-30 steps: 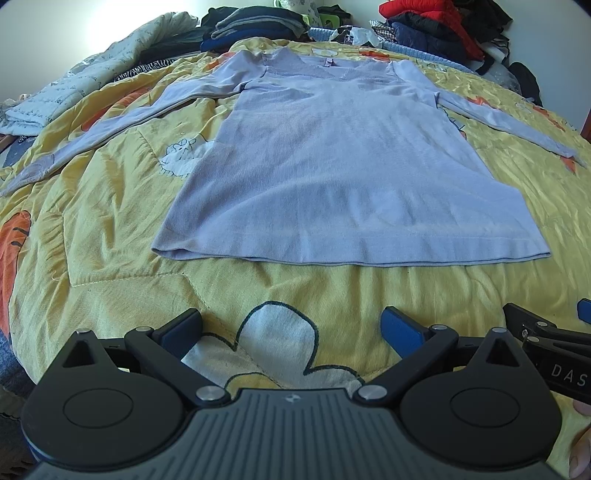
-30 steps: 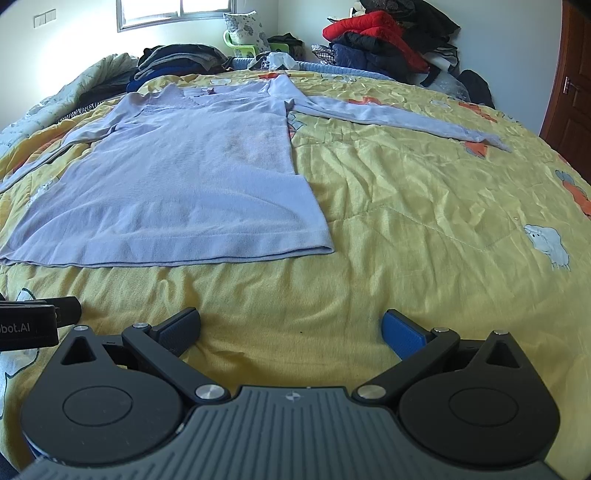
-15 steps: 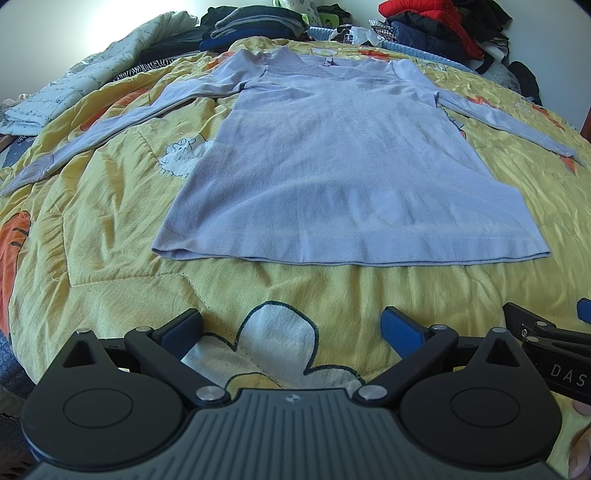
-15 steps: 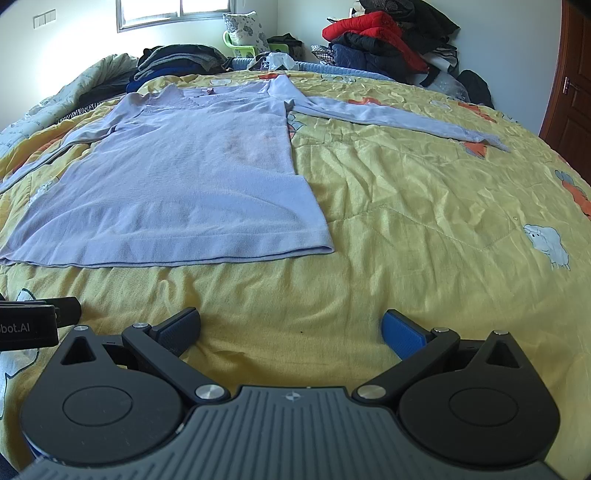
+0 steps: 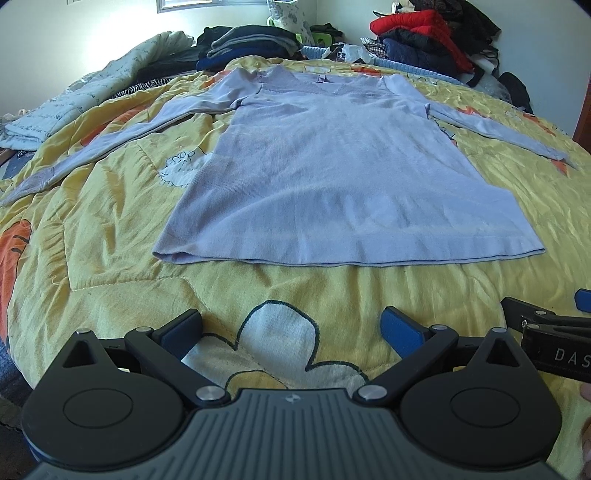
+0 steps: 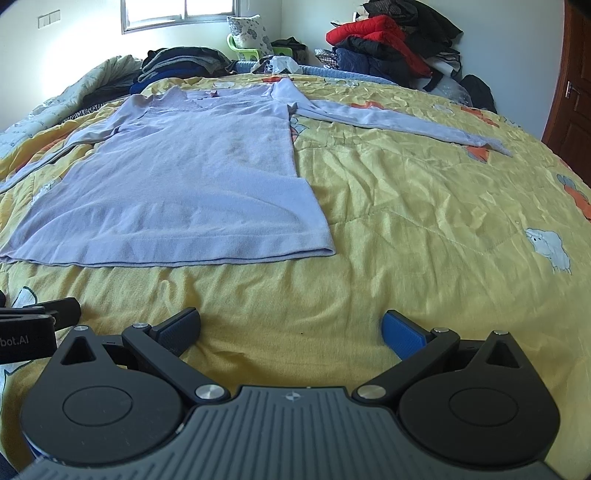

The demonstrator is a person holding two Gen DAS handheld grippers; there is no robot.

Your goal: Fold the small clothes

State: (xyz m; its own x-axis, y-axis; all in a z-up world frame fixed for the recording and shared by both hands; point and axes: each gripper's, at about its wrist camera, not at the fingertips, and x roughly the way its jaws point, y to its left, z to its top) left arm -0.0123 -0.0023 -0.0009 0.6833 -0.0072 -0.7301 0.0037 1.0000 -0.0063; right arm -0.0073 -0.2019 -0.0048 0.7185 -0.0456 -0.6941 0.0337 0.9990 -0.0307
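lilac long-sleeved top (image 5: 343, 173) lies flat on the yellow quilt (image 5: 110, 229); left gripper (image 5: 291, 328) and right gripper (image 6: 291, 328) both spread, holding nothing.

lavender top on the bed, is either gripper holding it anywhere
Nothing is held. The left gripper and right gripper are both open, short of the hem of the lavender top, which lies flat.

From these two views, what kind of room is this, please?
Most likely a bedroom: a wide bed under a yellow quilt, piles of clothes at its far side, a window and a wooden door.
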